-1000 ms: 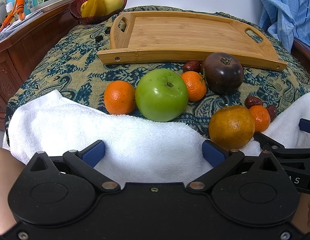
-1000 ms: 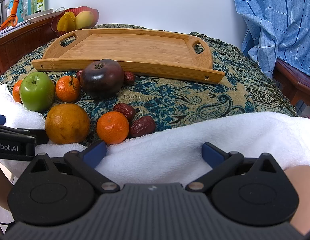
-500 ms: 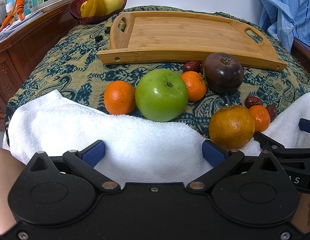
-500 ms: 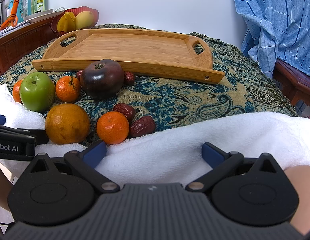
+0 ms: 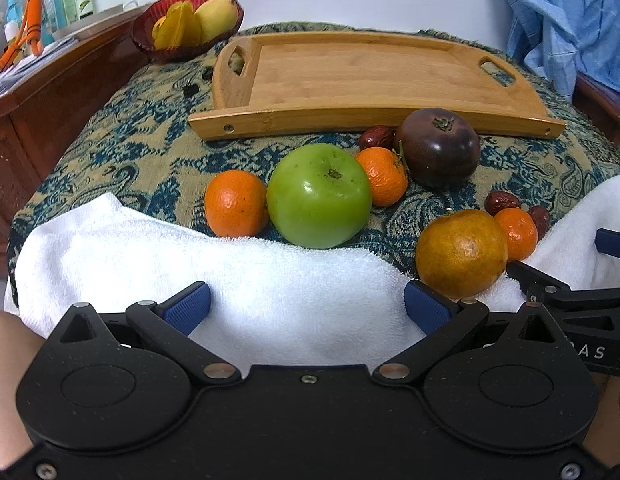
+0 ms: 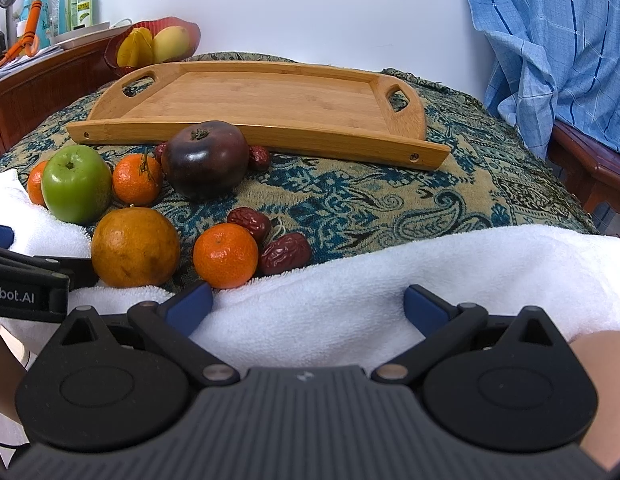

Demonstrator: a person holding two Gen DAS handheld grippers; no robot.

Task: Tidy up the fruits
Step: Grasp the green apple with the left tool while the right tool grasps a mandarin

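On the patterned cloth lie a green apple [image 5: 319, 196], a dark purple fruit [image 5: 439, 153], a large orange [image 5: 461, 253], three small tangerines [image 5: 235, 203] and several red dates [image 6: 286, 253]. Behind them sits a bamboo tray [image 5: 370, 76] with nothing on it. My left gripper [image 5: 306, 310] rests open over the white towel [image 5: 150, 256], the apple straight ahead. My right gripper [image 6: 308, 306] is open too, low over the towel [image 6: 450, 264], with a tangerine [image 6: 225, 255] just past its left fingertip. The same apple [image 6: 76, 189] and purple fruit [image 6: 206, 159] show at its left.
A red bowl [image 5: 186, 28] of yellow fruit stands at the back left beside a wooden sideboard [image 5: 42, 96] with bottles. Blue checked cloth [image 6: 558, 48] hangs at the right over a wooden chair [image 6: 590, 168].
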